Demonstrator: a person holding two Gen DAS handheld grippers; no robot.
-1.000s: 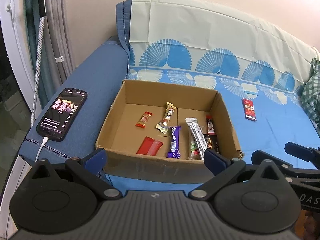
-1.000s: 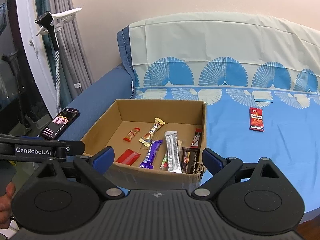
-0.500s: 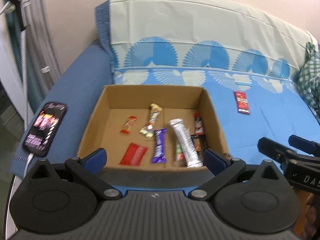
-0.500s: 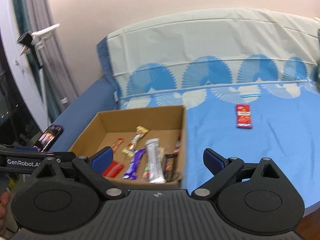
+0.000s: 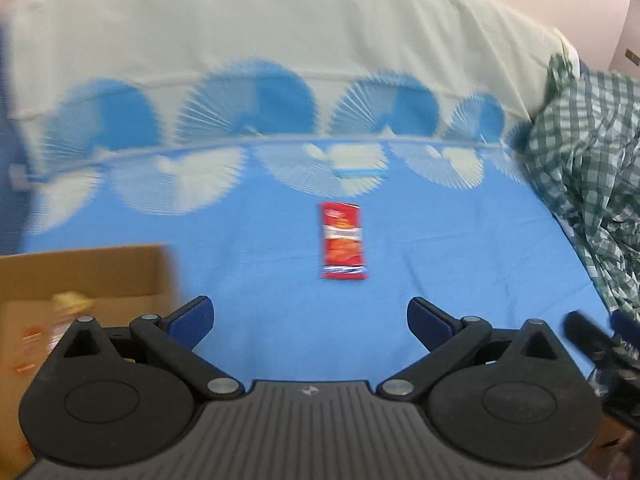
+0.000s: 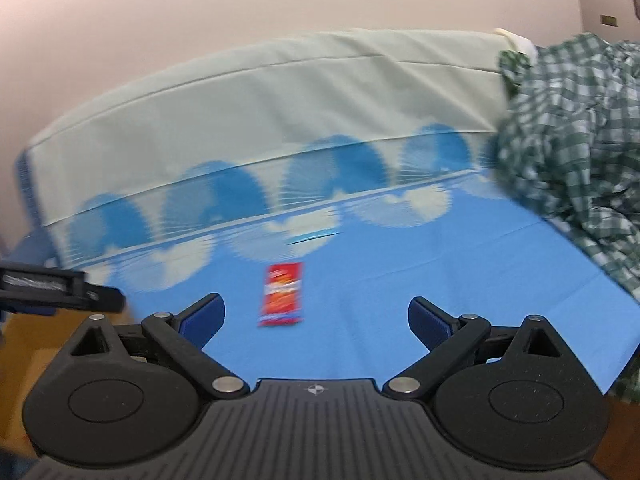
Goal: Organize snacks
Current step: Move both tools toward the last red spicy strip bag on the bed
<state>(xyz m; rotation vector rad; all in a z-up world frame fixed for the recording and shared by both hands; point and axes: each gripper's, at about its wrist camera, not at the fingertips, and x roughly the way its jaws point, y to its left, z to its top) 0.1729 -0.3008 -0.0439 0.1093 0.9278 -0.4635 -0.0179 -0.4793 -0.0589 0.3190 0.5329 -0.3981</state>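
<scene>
Both tools gape empty; the red snack packet point(image 5: 343, 240) lies lengthwise, pointing away from them.

Pink wall point(image 6: 200, 20) behind blue-sheeted bed point(image 5: 280, 320).

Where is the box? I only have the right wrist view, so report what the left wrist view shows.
Observer: The cardboard box is at that view's left edge. It lies left of the red snack packet and apart from it, on the blue sheet.
Operator: Tell me whether anything is in it.
Observer: A yellow-wrapped snack shows inside; the rest is too blurred to tell.
Operator: Report the left tool's state.
Observer: The left tool is open and empty. The packet lies ahead of it, roughly centred between its fingers.
</scene>
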